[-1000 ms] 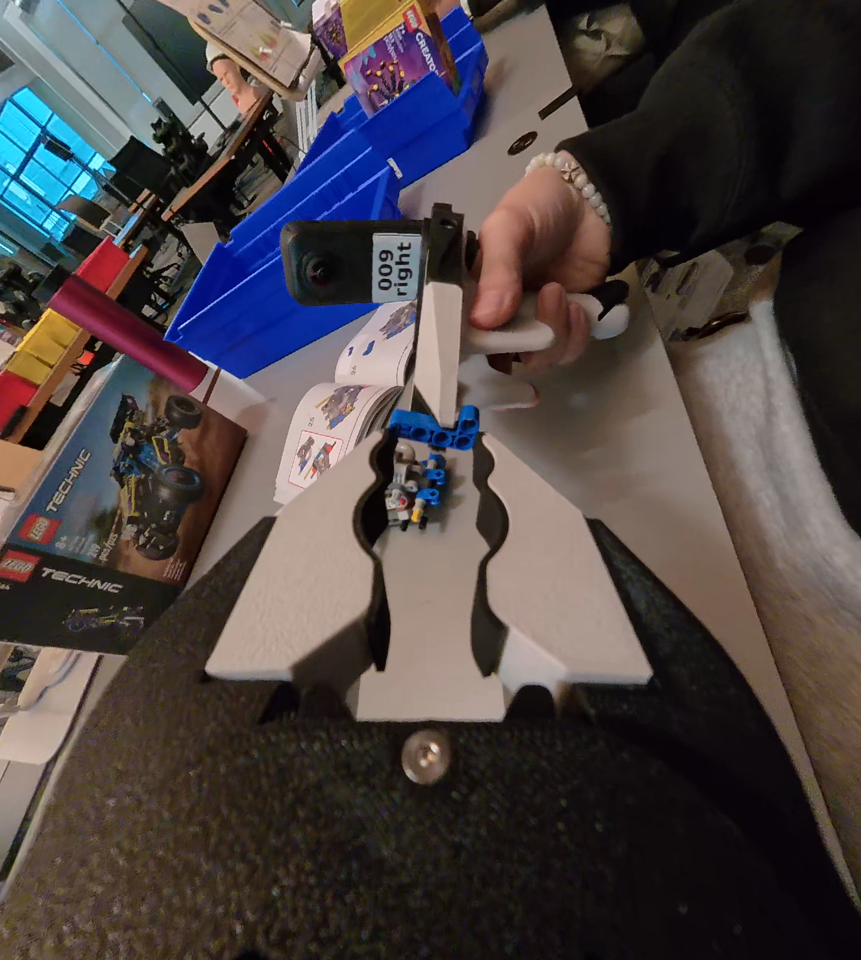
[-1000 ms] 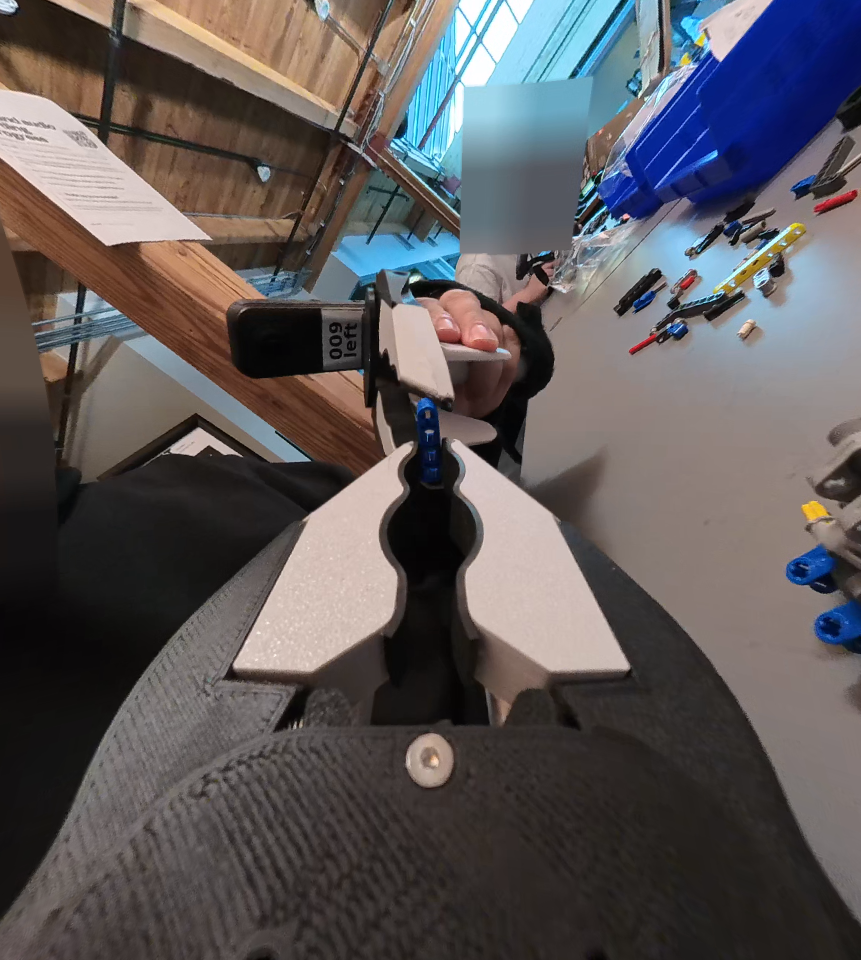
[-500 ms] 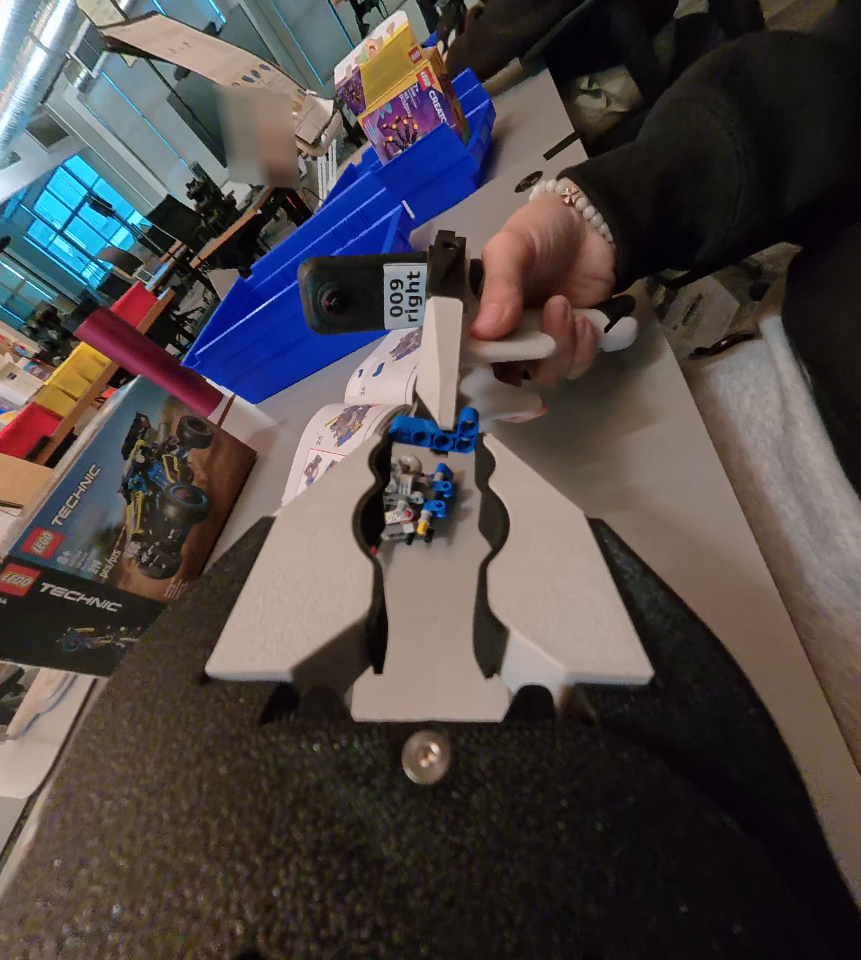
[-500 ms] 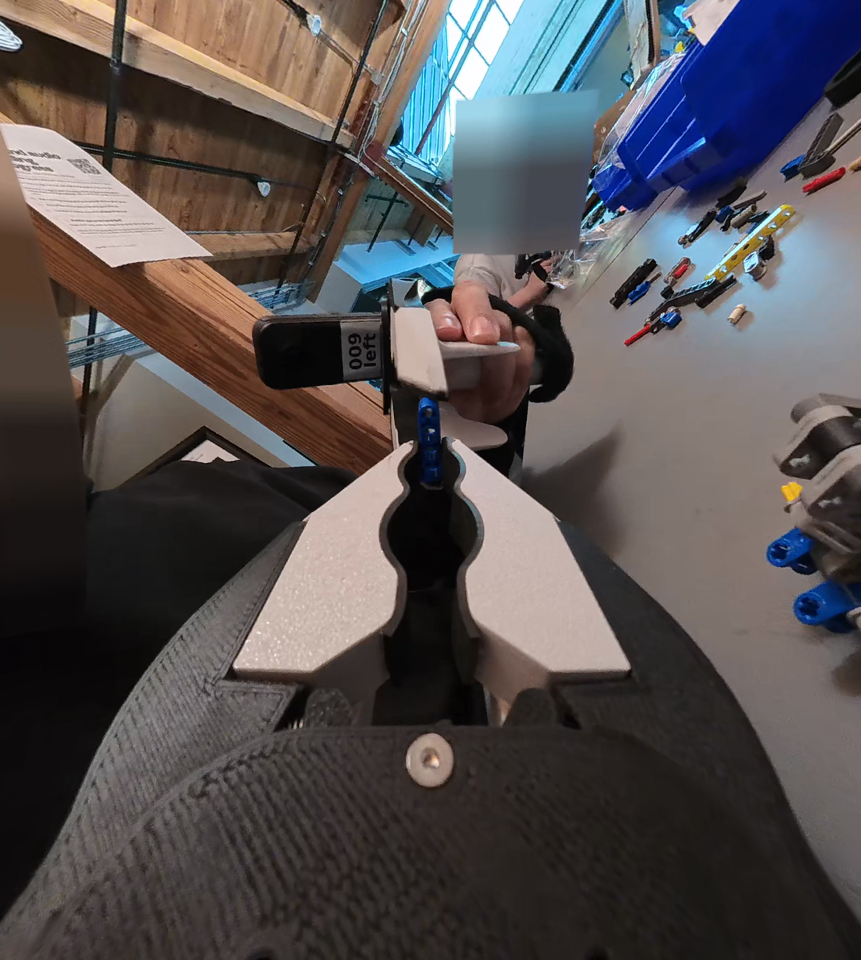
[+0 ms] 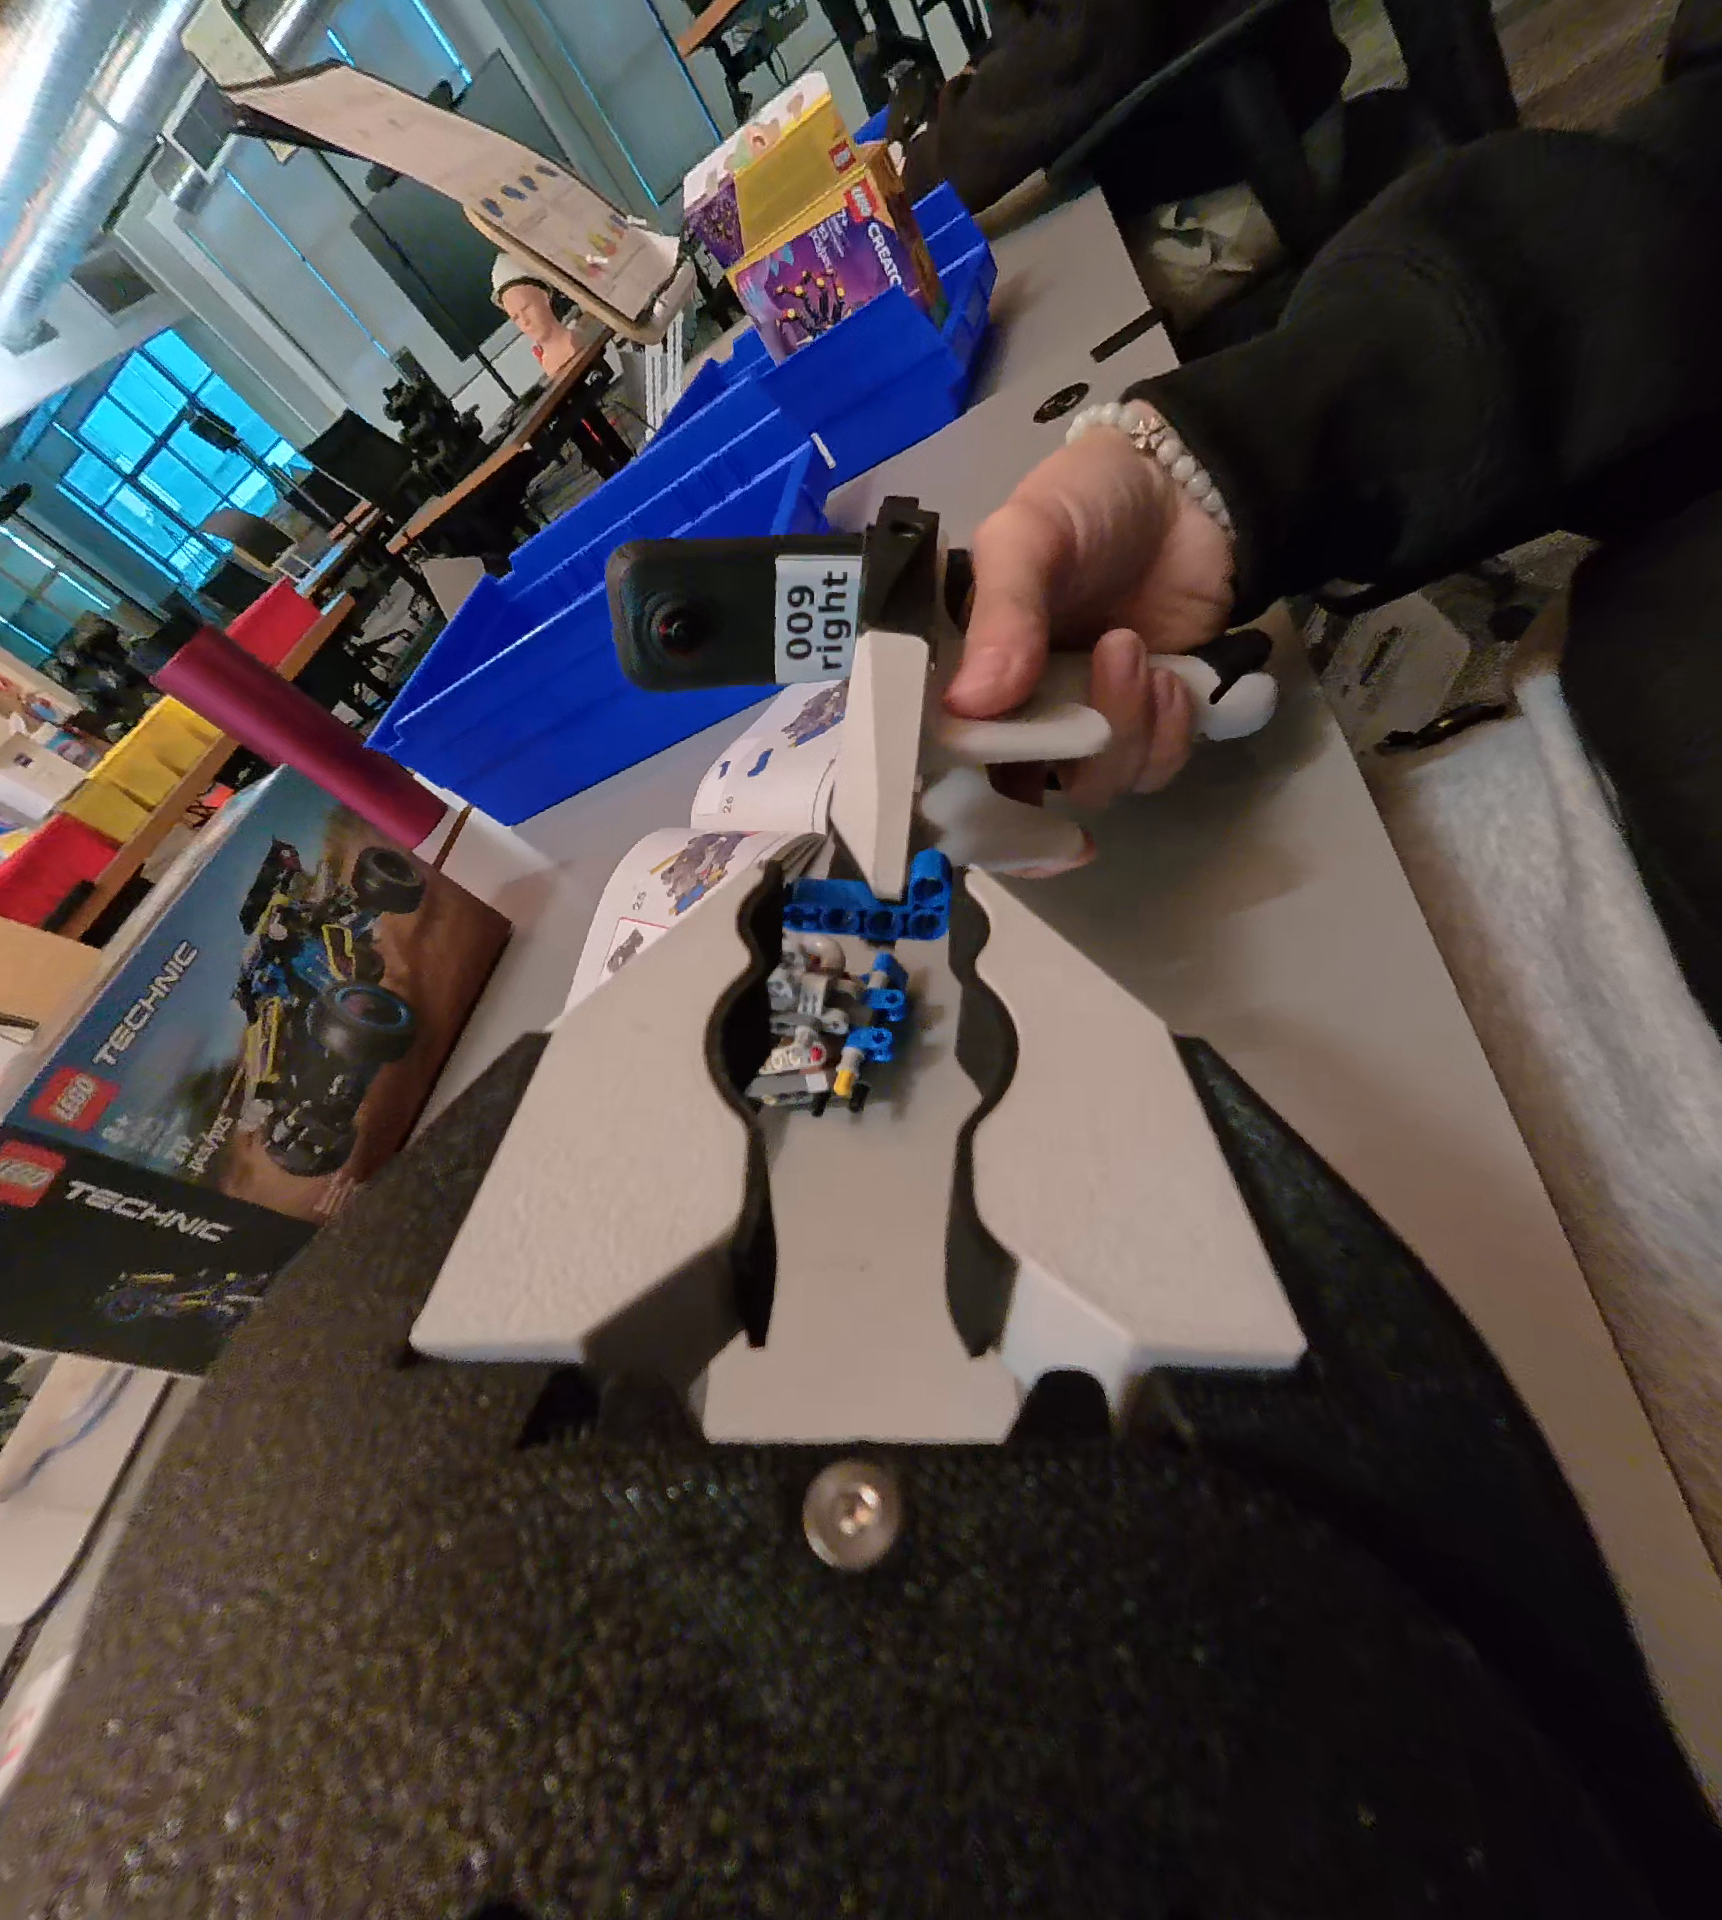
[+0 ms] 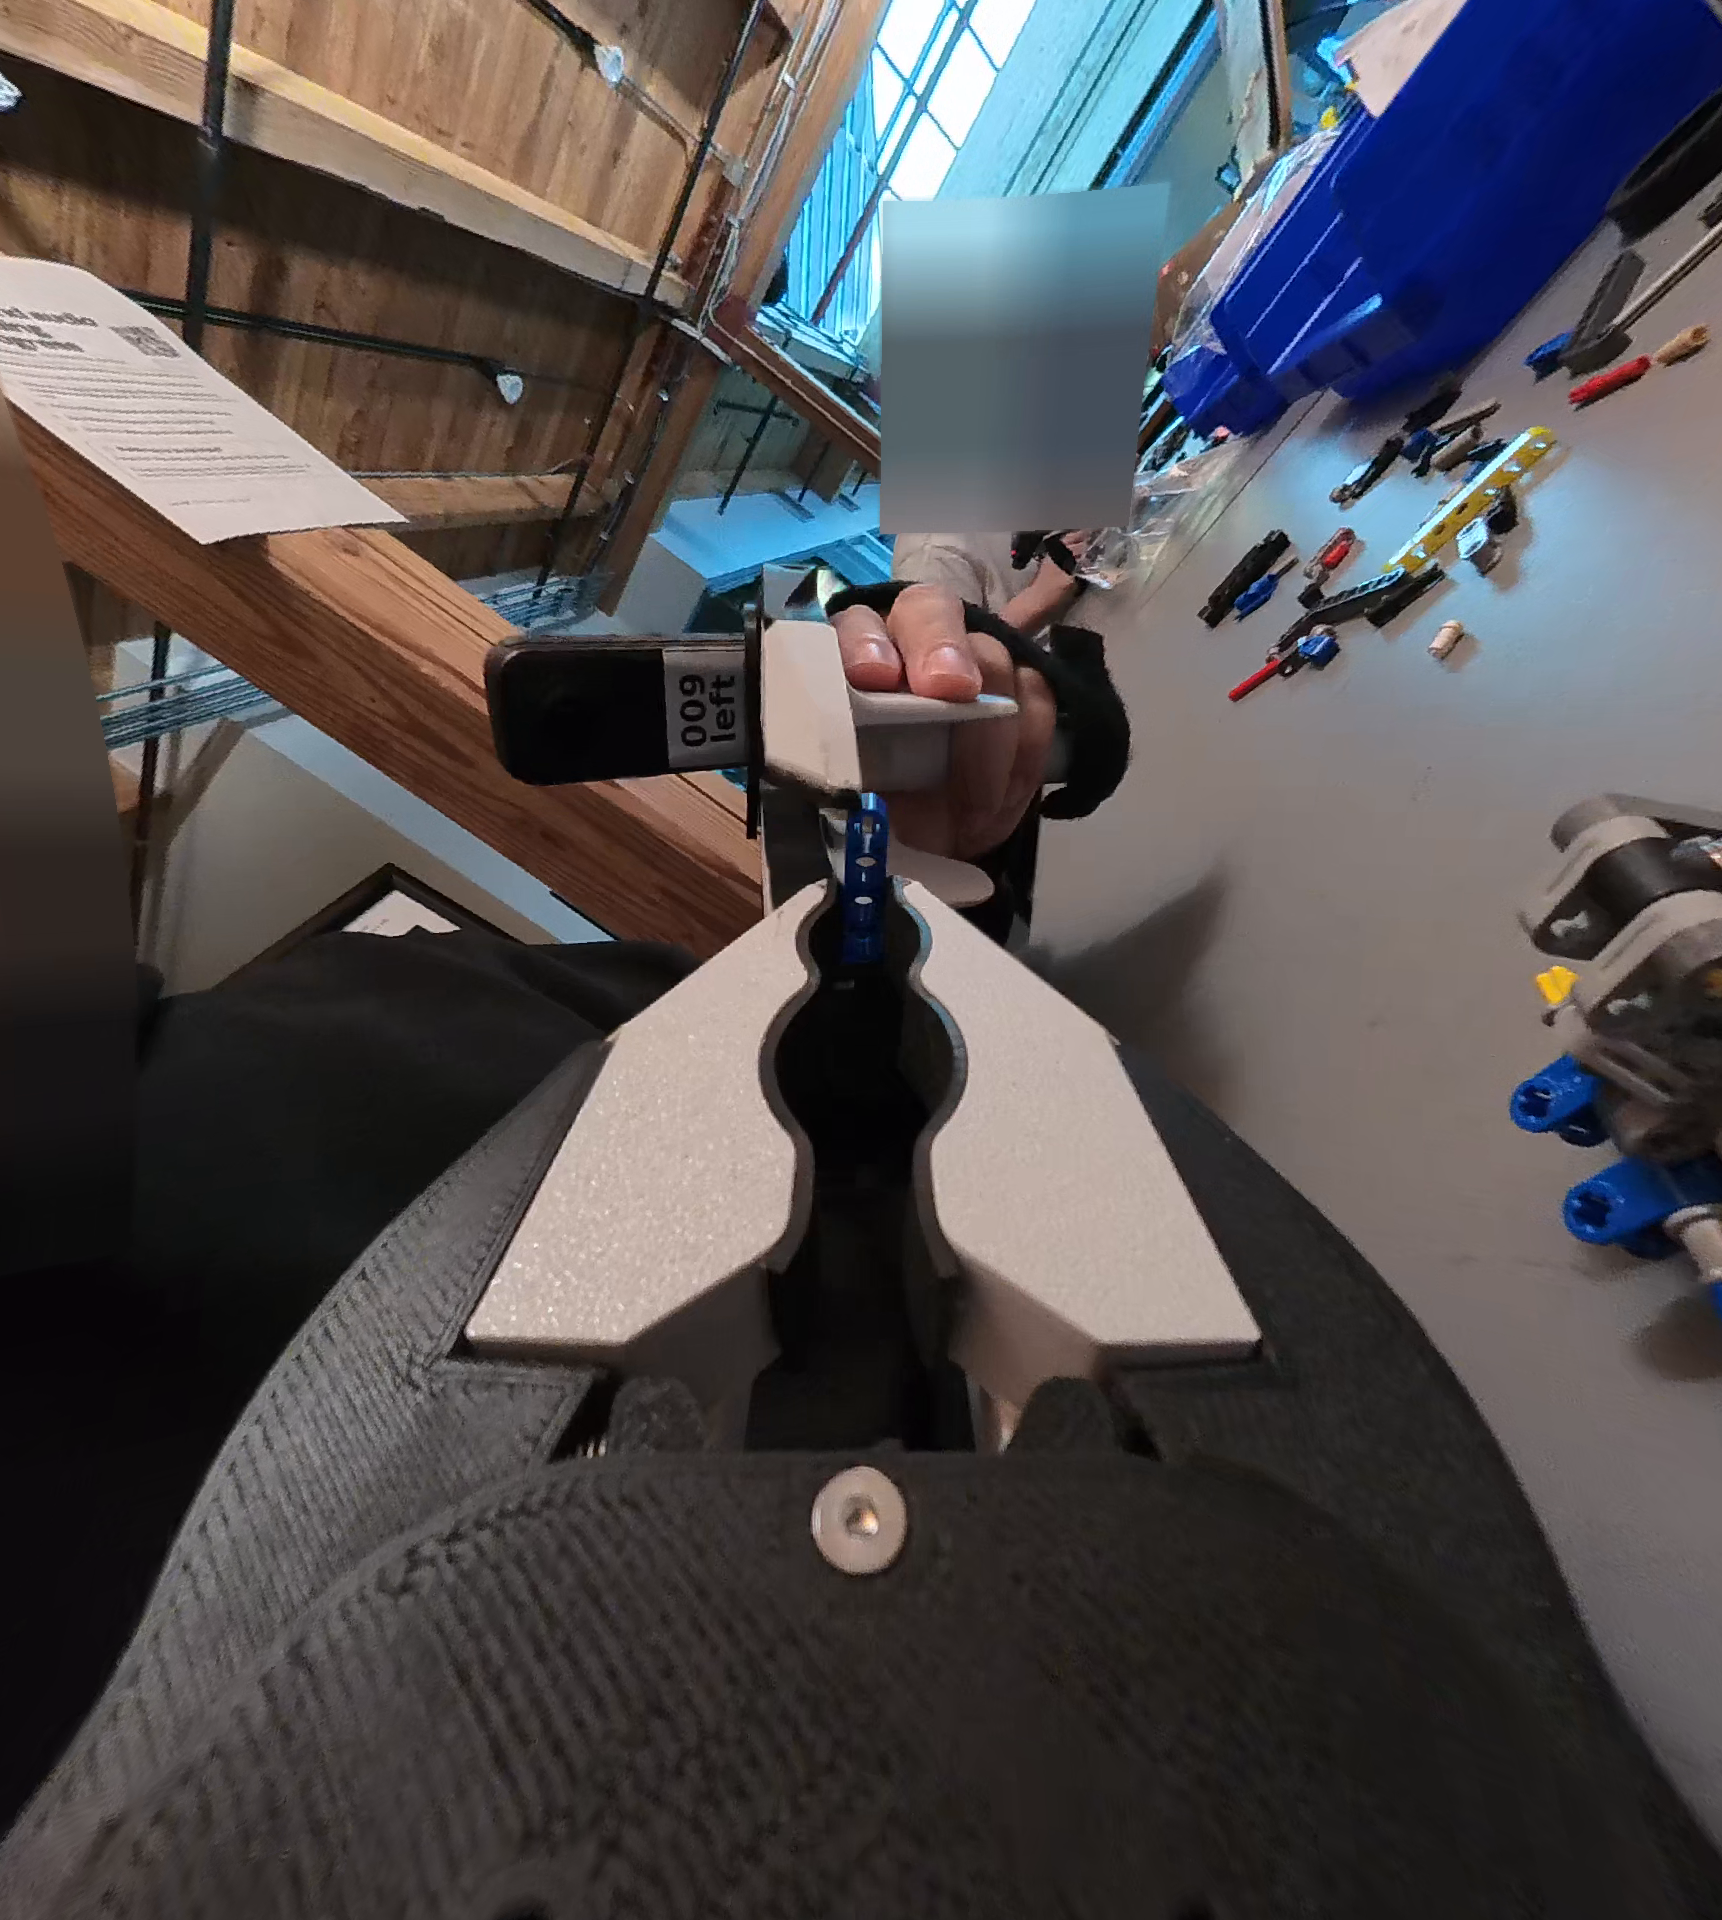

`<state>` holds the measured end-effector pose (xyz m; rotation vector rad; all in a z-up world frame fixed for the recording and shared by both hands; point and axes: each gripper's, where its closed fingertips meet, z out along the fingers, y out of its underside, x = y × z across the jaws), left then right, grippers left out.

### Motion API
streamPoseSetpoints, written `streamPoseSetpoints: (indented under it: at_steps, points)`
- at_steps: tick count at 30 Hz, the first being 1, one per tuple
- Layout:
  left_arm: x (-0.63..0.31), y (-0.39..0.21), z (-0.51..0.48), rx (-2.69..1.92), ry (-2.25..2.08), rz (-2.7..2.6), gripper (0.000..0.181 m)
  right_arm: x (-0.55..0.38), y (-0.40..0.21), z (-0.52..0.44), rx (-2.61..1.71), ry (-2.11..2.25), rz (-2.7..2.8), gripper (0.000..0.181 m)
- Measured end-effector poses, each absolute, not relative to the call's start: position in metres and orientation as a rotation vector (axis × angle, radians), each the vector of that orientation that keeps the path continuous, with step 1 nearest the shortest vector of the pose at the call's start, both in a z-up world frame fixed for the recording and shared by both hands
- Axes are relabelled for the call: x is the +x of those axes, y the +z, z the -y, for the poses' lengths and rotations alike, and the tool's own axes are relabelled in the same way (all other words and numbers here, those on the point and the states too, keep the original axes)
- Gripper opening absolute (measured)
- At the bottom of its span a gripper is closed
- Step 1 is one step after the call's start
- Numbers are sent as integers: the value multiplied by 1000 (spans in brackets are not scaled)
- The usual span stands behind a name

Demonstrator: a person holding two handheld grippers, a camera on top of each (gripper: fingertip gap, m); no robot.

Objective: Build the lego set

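Note:
A blue L-shaped beam (image 5: 836,920) hangs above the grey table, and my right gripper (image 6: 862,904) is shut on it. In the right wrist view the beam (image 6: 862,883) shows edge-on between the fingertips. In the left wrist view the right gripper (image 5: 883,883) comes down from above onto the beam. My left gripper (image 5: 867,894) is open, with its tips on either side of the beam; whether they touch it I cannot tell. A small grey and blue assembly (image 5: 826,1018) lies on the table beyond the beam. It also shows at the right edge of the right wrist view (image 6: 1688,1039).
A set box (image 5: 213,1060) lies at the left, with an open instruction booklet (image 5: 691,862) behind the assembly. Blue bins (image 5: 649,623) stand along the back. Several loose parts (image 6: 1408,561) lie farther along the table (image 6: 1356,831). The person's dark sleeve is close on the right. Only a small space, under 4 cm, lies between the two pairs of fingers.
Both grippers have tilted and shifted slightly together, with the beam still between them. The assembly now sits nearer and further into the right wrist view. No grip has changed.

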<state>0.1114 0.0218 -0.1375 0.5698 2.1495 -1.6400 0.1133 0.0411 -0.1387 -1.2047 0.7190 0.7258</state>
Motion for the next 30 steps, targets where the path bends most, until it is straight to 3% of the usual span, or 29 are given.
streamPoseSetpoints:
  at_steps: [30]
  points:
    - [109, -133, -22, 559, -1743, -2104, 30, 108, -131, -44, -1164, 778, -679, 6]
